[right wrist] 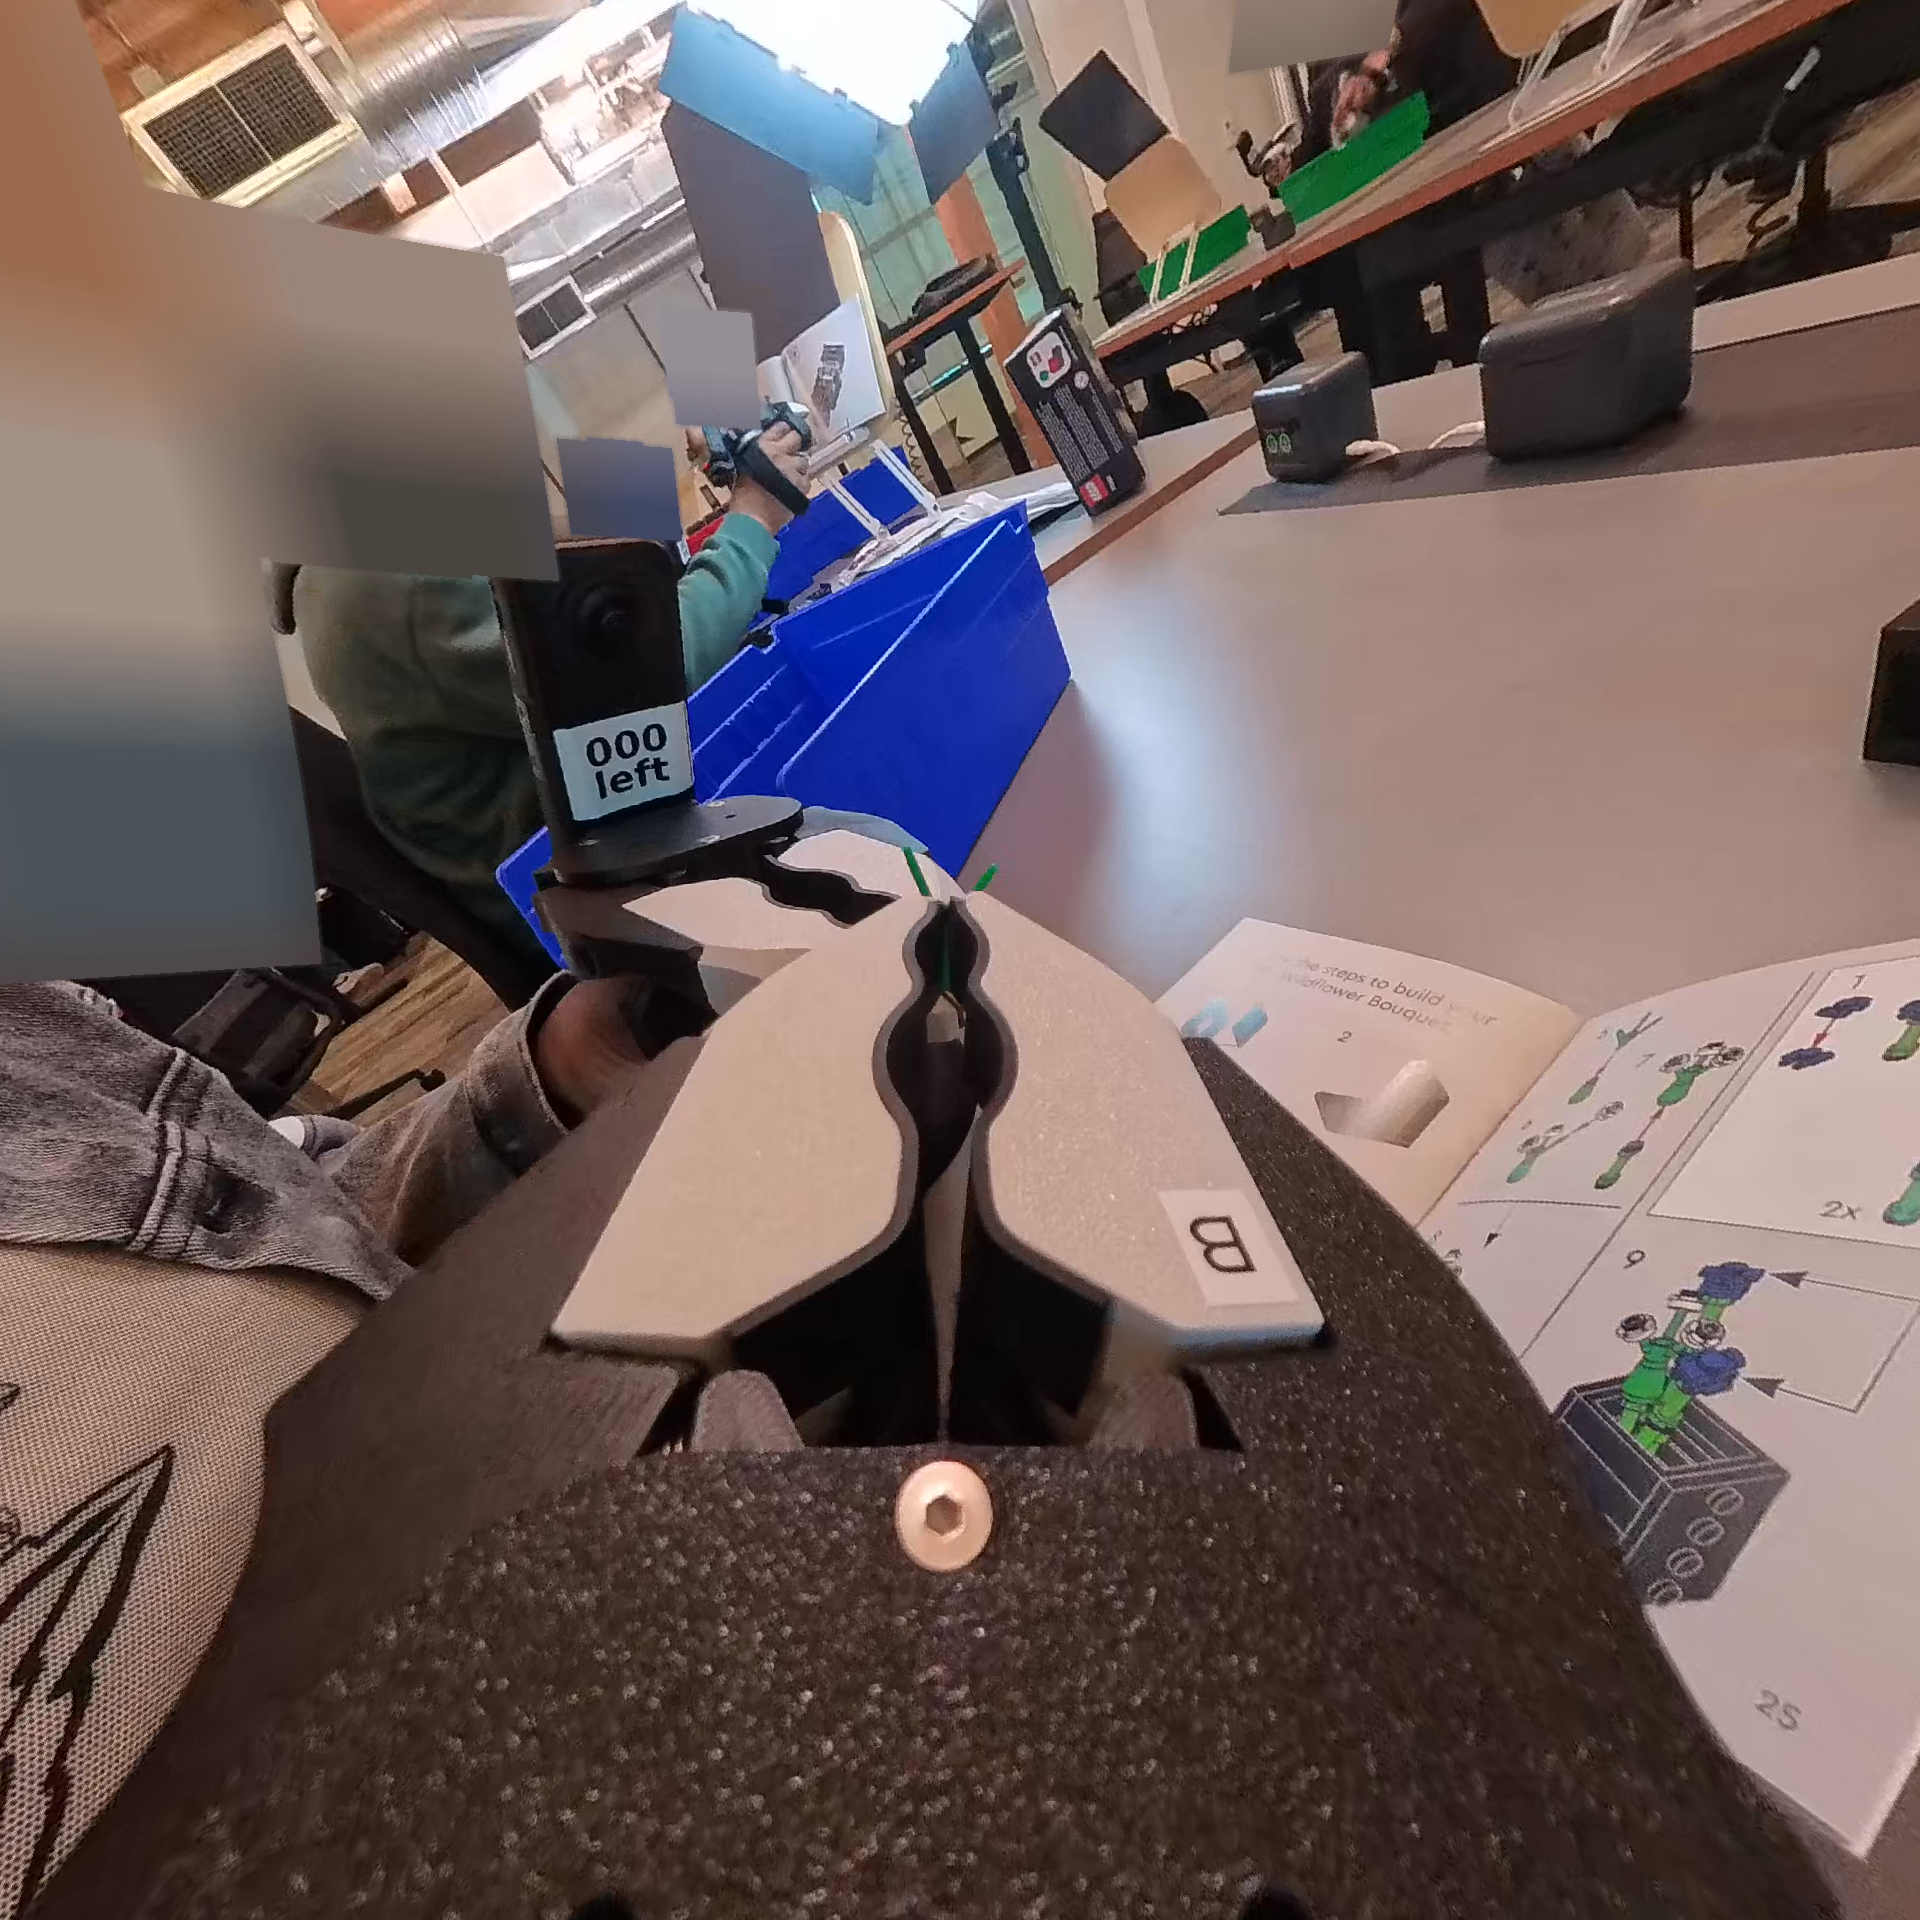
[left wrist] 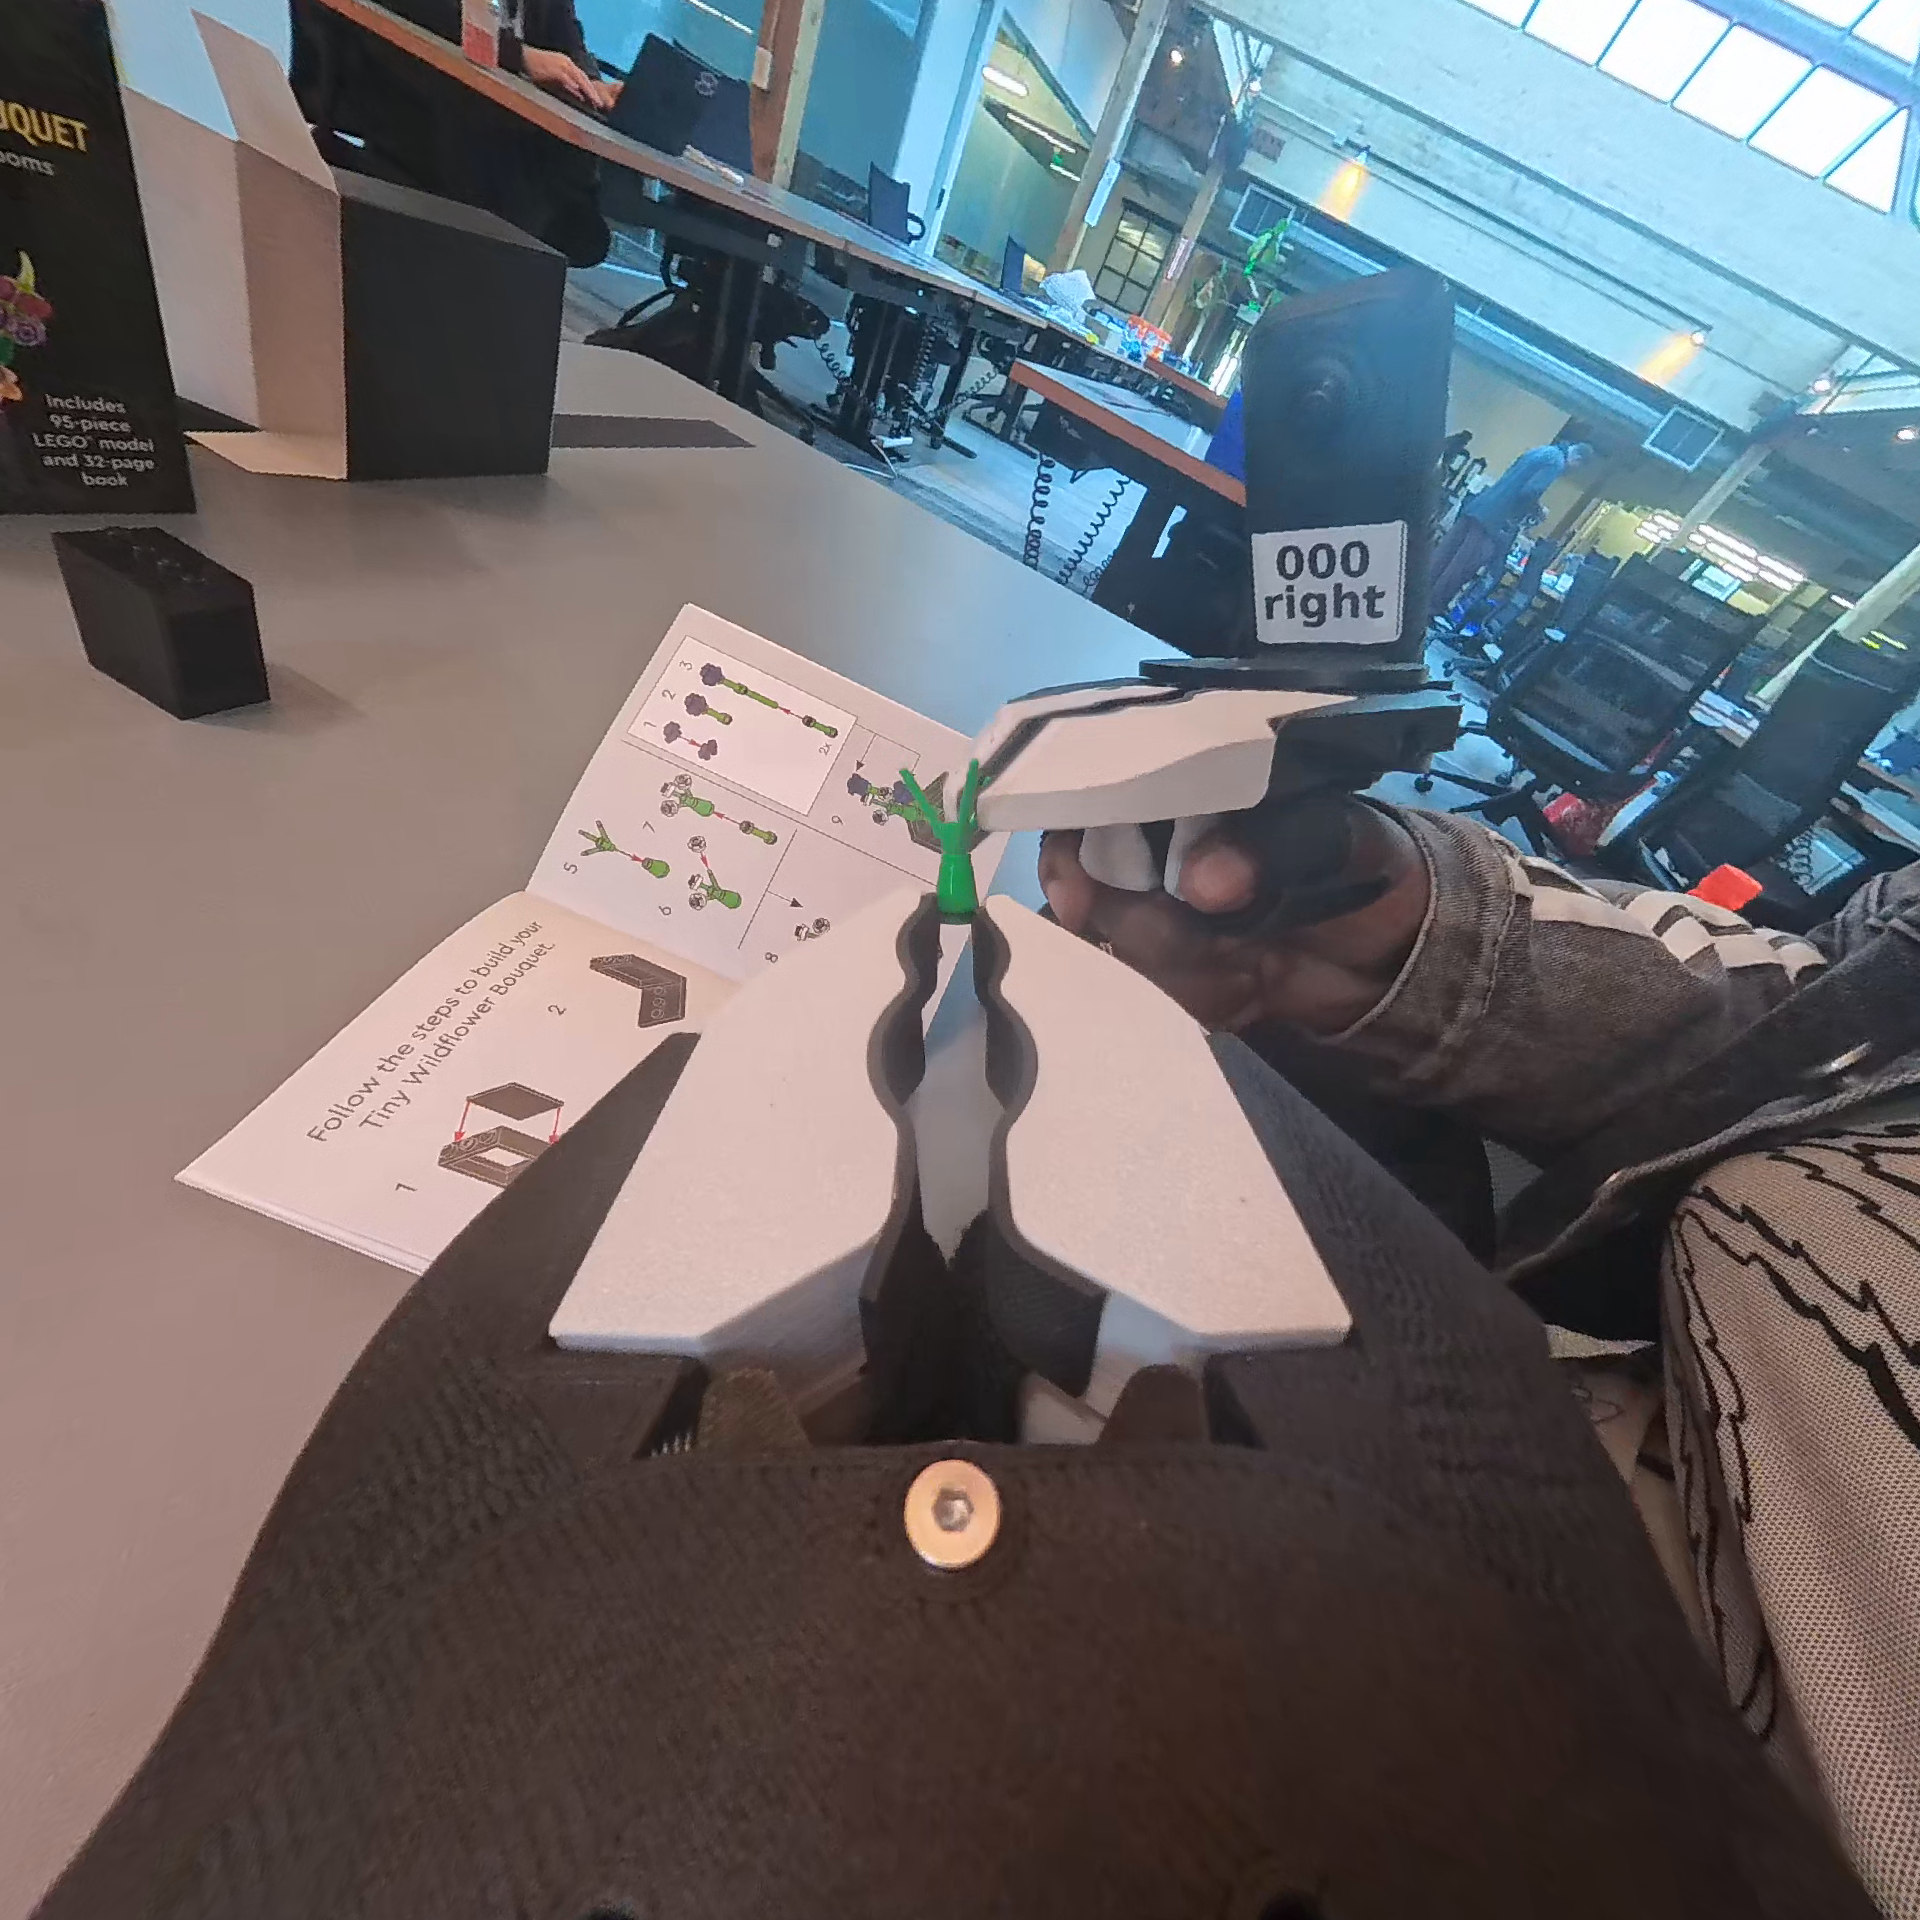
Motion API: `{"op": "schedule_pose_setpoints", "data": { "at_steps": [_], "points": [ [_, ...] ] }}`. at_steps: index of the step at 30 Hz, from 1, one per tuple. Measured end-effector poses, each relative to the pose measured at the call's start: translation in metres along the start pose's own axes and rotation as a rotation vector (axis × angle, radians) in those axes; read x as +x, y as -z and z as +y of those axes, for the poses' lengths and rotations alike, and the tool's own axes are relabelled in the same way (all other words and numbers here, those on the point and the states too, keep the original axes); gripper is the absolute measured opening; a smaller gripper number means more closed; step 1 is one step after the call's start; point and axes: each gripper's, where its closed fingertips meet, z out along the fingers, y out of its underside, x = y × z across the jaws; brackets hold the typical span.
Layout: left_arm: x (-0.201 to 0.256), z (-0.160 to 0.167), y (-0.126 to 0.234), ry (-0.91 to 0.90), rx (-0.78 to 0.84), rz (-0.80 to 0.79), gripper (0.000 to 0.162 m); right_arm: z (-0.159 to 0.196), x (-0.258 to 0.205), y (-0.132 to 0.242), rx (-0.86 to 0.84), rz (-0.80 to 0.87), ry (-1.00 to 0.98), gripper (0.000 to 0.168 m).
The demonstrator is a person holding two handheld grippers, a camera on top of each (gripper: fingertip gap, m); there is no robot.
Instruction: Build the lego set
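The green stem (left wrist: 954, 868) stood upright, long axis vertical, its base pinched at the tips of the left gripper (left wrist: 954, 912) above the open booklet (left wrist: 499, 1049) on the table (left wrist: 312, 831), its thin prongs fanning upward. The right gripper (left wrist: 982, 805) came in from the right and was clamped on one prong. In the right wrist view the stem (right wrist: 945, 961) showed only as thin green slivers between the nearly closed fingers (right wrist: 1081, 1049), its base hidden behind them.
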Motion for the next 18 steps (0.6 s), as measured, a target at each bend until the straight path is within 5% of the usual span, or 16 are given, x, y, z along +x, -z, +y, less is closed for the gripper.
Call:
{"op": "schedule_pose_setpoints", "data": {
  "at_steps": [18],
  "points": [
    [0.0053,-0.0006,-0.0008,-0.033,-0.004,0.018,0.006,-0.002,-0.0043,0.0044,0.021,-0.019,0.001,0.0]
  ]
}}
